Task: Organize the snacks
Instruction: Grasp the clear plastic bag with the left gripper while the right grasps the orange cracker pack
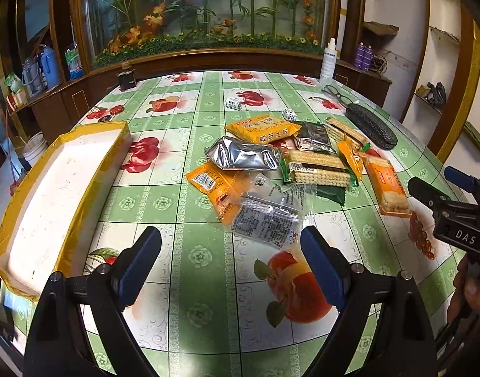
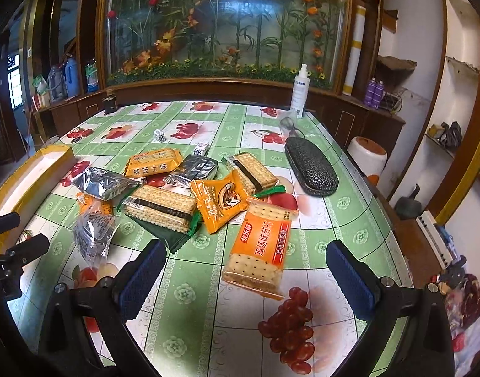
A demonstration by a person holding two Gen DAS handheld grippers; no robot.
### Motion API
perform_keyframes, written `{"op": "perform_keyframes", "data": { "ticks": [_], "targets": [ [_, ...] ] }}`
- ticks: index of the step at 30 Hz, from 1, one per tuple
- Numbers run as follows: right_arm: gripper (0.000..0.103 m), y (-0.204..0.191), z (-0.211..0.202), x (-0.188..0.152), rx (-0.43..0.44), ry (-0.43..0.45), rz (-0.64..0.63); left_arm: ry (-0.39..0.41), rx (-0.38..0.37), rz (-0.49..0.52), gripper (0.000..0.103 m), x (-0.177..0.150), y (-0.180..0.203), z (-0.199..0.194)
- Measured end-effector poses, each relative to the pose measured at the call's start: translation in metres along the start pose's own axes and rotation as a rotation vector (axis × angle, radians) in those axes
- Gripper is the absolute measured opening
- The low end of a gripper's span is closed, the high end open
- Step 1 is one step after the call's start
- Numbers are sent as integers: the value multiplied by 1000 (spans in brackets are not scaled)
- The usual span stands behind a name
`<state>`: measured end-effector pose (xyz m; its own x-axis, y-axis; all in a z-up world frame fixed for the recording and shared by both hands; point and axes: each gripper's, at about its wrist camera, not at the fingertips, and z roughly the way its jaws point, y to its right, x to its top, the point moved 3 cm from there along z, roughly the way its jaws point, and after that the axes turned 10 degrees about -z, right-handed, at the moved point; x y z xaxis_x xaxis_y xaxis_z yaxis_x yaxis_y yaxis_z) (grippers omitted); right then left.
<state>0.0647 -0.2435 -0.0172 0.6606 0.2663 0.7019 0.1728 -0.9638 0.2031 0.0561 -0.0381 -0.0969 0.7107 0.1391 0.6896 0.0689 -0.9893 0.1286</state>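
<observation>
Several snack packets lie in a heap on the fruit-print tablecloth [image 1: 208, 330]. A clear packet [image 1: 268, 220] lies nearest my left gripper [image 1: 230, 245], which is open and empty just in front of it. An orange soda-cracker packet [image 2: 258, 248] lies between the fingers of my right gripper [image 2: 246, 260], which is open and empty above the table. Silver packets [image 1: 243, 154], orange packets [image 1: 261, 127] and green-edged cracker packets [image 2: 159, 209] fill the heap. A white tray with yellow rim [image 1: 61, 188] stands at the left. The right gripper also shows in the left wrist view [image 1: 434, 188].
A black glasses case [image 2: 312, 166], glasses [image 1: 335, 92] and a white spray bottle [image 2: 301, 91] stand at the back right. Two small dice [image 1: 233, 103] and a dark jar [image 1: 126, 78] sit farther back. A wooden cabinet with a plant display borders the table.
</observation>
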Motion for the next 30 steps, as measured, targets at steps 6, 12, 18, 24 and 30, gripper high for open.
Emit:
{"op": "perform_keyframes", "data": {
  "ticks": [6, 12, 18, 24, 30],
  "targets": [
    [103, 5, 6, -4, 34, -13, 30, -16, 7, 51, 91, -2, 12, 8],
    [103, 9, 21, -10, 73, -59, 64, -25, 1, 117, 91, -4, 33, 18],
    [103, 16, 44, -15, 57, -119, 89, -30, -2, 98, 91, 5, 33, 35],
    [103, 27, 73, -19, 51, -197, 144, -68, -42, 105, 91, 5, 36, 53],
    [103, 26, 91, -20, 69, -229, 153, -104, -12, 148, 91, 1, 49, 70]
  ]
}}
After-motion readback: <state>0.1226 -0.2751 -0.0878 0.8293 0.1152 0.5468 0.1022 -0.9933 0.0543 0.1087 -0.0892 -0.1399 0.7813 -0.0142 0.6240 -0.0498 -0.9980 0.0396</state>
